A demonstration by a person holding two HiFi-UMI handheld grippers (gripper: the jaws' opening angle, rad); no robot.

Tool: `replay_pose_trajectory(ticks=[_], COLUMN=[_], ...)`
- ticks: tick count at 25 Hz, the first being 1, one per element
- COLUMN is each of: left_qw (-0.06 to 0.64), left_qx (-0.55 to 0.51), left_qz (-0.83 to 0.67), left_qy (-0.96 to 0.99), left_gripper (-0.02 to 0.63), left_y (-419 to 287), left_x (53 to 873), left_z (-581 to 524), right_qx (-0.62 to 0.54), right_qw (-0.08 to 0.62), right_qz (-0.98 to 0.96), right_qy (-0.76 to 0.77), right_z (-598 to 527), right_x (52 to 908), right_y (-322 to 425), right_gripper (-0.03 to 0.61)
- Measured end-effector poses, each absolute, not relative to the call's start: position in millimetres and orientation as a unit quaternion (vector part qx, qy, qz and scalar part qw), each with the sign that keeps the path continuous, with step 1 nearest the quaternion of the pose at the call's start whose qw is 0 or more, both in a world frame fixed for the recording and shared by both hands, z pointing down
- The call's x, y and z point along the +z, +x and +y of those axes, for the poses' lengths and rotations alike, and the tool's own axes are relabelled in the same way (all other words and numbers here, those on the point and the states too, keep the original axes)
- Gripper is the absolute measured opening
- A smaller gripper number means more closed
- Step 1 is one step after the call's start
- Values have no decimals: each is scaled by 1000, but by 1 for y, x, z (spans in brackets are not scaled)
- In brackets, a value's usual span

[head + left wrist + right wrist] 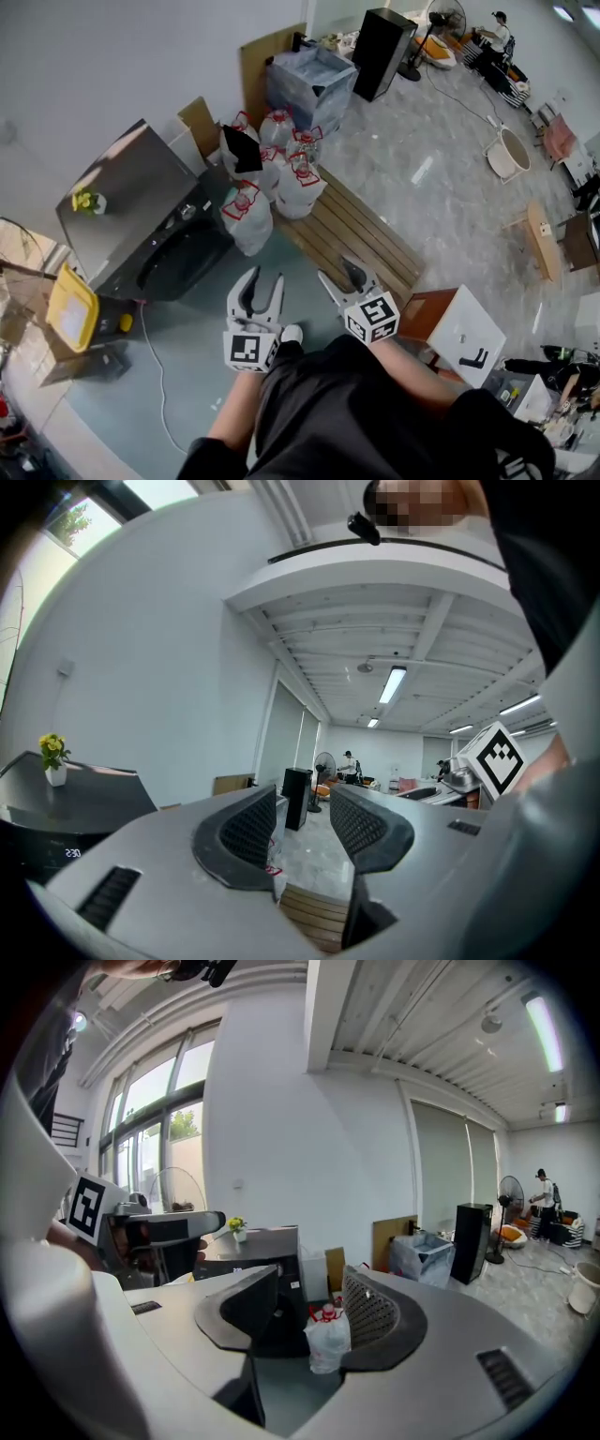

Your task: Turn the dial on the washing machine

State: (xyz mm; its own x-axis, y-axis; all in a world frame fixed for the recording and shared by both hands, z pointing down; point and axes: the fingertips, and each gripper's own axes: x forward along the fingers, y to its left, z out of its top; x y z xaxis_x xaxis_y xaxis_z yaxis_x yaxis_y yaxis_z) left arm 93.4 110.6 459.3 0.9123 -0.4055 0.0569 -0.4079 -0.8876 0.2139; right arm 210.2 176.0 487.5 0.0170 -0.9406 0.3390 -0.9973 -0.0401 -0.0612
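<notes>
The dark washing machine (141, 225) stands at the left against the wall, with a small flower vase (89, 201) on its lid. Its small round dial (187, 212) sits on the front panel above the door. Both grippers hover in front of my body, well away from the machine. My left gripper (264, 281) is open with nothing between its jaws, and so is my right gripper (339, 275). In the right gripper view the machine (267, 1269) shows between the open jaws of that gripper (309, 1309). The left gripper view shows its gripper (302, 817) open, with the machine (56, 813) at the left edge.
White bags of water jugs (272, 178) crowd the machine's right side, on a wooden pallet (361, 239). A yellow box (70, 309) and a floor cable (155, 366) lie near the machine's front left. A white stool (464, 333) stands to my right.
</notes>
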Motion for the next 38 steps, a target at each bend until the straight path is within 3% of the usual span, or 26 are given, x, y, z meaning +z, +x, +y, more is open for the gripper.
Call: replay_pose_trajectory(ticks=[15, 25, 38], left_qw=[118, 114, 124], left_qx=[32, 21, 16], left_qz=[-364, -480, -585], left_qy=[923, 869, 802], left_gripper=[156, 160, 160], left_y=[63, 65, 58], left_x=[480, 472, 484], left_z=[16, -72, -114], right_qx=[162, 154, 157], right_qw=[70, 90, 136], right_qz=[-765, -842, -900], right_qy=[619, 509, 384], right_z=[57, -65, -140], right_x=[506, 503, 545], right_y=[215, 215, 196], right_gripper=[187, 187, 187])
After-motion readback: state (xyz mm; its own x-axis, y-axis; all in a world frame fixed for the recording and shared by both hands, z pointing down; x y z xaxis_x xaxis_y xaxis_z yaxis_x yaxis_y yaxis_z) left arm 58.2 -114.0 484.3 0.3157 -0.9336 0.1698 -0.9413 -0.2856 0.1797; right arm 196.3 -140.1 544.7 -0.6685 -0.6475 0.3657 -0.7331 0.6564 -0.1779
